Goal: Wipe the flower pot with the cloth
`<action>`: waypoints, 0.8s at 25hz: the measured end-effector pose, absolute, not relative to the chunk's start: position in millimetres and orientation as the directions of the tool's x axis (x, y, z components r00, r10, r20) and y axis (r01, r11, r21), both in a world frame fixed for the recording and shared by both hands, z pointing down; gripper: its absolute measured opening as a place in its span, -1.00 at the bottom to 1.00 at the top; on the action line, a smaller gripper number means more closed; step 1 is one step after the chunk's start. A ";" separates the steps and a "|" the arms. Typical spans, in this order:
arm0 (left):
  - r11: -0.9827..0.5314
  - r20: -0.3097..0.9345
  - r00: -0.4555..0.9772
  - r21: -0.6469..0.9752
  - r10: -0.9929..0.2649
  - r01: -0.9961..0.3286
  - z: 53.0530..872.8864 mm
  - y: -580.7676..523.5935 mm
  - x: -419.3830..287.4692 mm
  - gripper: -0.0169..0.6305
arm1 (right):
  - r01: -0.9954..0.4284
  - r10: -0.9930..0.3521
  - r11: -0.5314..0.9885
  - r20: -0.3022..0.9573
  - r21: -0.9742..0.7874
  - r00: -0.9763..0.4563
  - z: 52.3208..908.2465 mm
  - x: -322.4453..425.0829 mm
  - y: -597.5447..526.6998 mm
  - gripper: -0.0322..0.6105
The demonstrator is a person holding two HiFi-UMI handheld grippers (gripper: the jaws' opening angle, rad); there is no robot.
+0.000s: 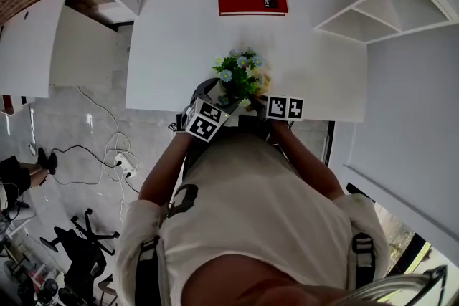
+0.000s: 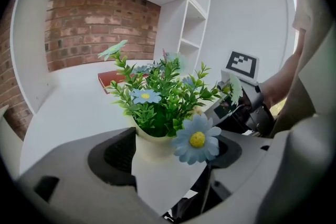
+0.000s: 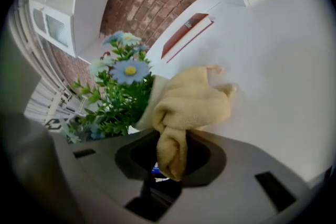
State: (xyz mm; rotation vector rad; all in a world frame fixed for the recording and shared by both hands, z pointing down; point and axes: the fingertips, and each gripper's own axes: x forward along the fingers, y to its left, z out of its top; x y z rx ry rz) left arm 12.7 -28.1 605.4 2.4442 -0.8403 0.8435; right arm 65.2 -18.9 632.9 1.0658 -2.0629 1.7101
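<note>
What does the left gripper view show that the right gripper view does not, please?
Only the left gripper view shows the cream flower pot clamped between the jaws of the left gripper, and a black-and-white marker cube beyond the flowers. Only the right gripper view shows the bunched yellow cloth pinched in the right gripper, its loose end beside the foliage. Both show the blue and green artificial flowers, the red book on the white table, and the brick wall.

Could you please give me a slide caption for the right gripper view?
Right gripper holds a bunched yellow cloth beside the potted flowers.
</note>
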 end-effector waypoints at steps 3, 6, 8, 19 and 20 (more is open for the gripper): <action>-0.726 0.653 0.643 0.203 -0.399 -0.657 604.0 -25.9 13.7 0.21 | -0.680 -0.349 0.039 0.628 -0.732 -0.695 639.5 63.6 -14.8 -0.57; -0.721 0.650 0.648 0.217 -0.397 -0.659 597.8 -26.7 13.3 0.21 | -0.693 -0.343 0.043 0.641 -0.719 -0.687 644.4 65.0 -15.6 -0.57; -0.715 0.649 0.651 0.228 -0.394 -0.661 594.4 -26.2 13.3 0.21 | -0.705 -0.336 0.038 0.655 -0.708 -0.677 646.9 66.5 -15.1 -0.57; -0.725 0.610 0.702 0.284 -0.369 -0.627 592.1 -23.5 31.1 0.21 | -0.672 -0.494 0.115 0.545 -0.732 -0.678 576.4 78.4 -53.2 -0.58; -0.728 0.608 0.703 0.281 -0.369 -0.625 592.5 -23.7 32.0 0.21 | -0.675 -0.494 0.113 0.548 -0.729 -0.675 579.0 78.5 -51.9 -0.58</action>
